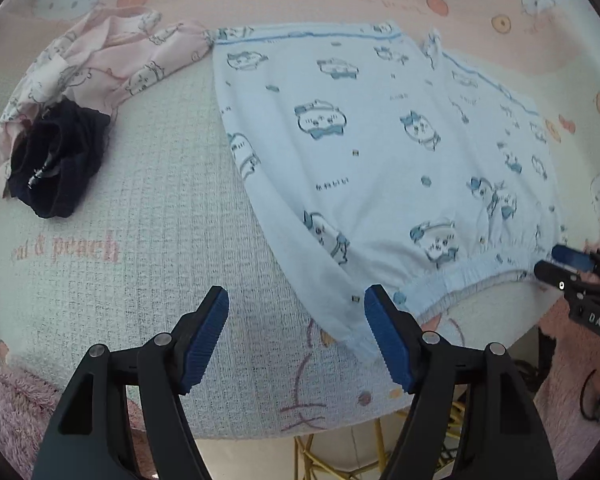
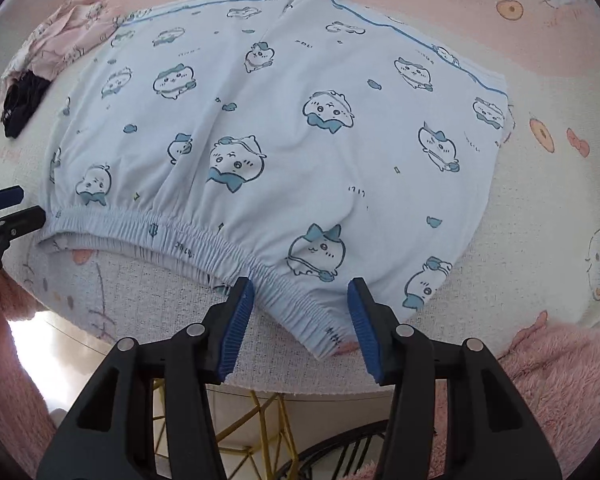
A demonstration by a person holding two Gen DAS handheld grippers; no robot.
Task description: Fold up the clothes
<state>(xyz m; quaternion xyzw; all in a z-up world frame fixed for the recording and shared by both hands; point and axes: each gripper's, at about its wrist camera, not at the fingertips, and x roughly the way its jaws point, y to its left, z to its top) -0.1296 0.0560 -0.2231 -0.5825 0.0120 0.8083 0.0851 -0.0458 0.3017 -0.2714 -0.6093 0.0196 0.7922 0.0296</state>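
Both sets of jaws stand wide apart and hold nothing. The left gripper (image 1: 296,320) sits at the near left corner of the blue pajama shorts (image 1: 380,152), with one blue pad just touching the corner of the cloth. The right gripper (image 2: 300,312) sits at the other end of the stretchy waistband (image 2: 172,236), and that end of the band lies in the gap between its two pads.

The shorts lie spread out flat on a cat-print table cover (image 1: 160,208), waistband toward the near edge and the two leg holes far away. They have little cartoon animals printed on them. At the far left sit a crumpled pink garment (image 1: 112,64) and a small dark garment (image 1: 60,160), well apart from the shorts.

It looks like the fold has not started, and the step now is to grab the two waistband corners.

To do it well, I think each gripper should slide forward until both layers of the band sit deep between the pads, then squeeze shut. Grabbing only the top layer would make the shorts open up like a bag. Both sides should lift together so the cloth stays smooth. The near edge hangs close to the table rim, so a hard pull toward the person could drag the shorts off.
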